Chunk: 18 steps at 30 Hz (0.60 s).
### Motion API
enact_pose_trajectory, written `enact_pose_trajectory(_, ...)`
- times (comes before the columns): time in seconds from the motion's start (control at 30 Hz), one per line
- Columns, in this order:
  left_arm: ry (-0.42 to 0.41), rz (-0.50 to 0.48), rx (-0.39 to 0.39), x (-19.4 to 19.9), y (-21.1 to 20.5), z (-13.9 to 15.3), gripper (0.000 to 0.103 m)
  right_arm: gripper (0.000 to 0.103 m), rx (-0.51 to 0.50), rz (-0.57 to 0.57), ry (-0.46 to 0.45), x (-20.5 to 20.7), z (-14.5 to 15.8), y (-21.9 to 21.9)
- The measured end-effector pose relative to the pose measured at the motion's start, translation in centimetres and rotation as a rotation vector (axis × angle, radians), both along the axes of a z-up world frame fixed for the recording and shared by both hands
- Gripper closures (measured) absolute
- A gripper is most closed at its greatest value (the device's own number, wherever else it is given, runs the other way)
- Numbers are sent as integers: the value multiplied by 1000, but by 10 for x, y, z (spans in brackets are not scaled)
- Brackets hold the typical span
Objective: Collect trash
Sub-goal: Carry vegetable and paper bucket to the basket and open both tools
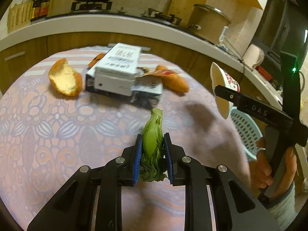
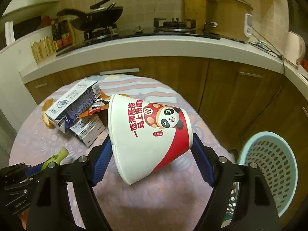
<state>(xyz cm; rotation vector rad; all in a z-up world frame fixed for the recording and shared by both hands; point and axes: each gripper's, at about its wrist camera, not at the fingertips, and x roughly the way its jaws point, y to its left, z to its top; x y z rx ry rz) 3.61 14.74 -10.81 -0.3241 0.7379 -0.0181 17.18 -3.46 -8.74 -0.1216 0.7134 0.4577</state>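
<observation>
Room: kitchen under warm, dim yellowish light.
Tabletop (image 2: 57, 140): round, near, covered by a pale pink and lilac floral cloth.
Counter (image 2: 154, 47): white, curving across the far side behind the tabletop.
Cabinets (image 2: 221, 88): brown wood doors with metal bar handles, under the counter.
Stove (image 2: 174, 26): black gas hob on the counter; dark wok (image 2: 92, 19) on the far left burner.
Pot (image 2: 227, 17): tall, lidded, far right on the counter.
Wall (image 2: 144, 0): light tiles behind the hob.
</observation>
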Motion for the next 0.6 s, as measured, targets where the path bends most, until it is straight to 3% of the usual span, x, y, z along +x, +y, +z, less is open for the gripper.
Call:
enact_pose_trajectory(0.27,-58,-101,24,7,-52,29,83,29,8,-84,-1,-17,20,-51)
enact_pose_trajectory(0.6,-88,-287,36,45,-144,47,83,29,34,-225,-22,-25,35,-143)
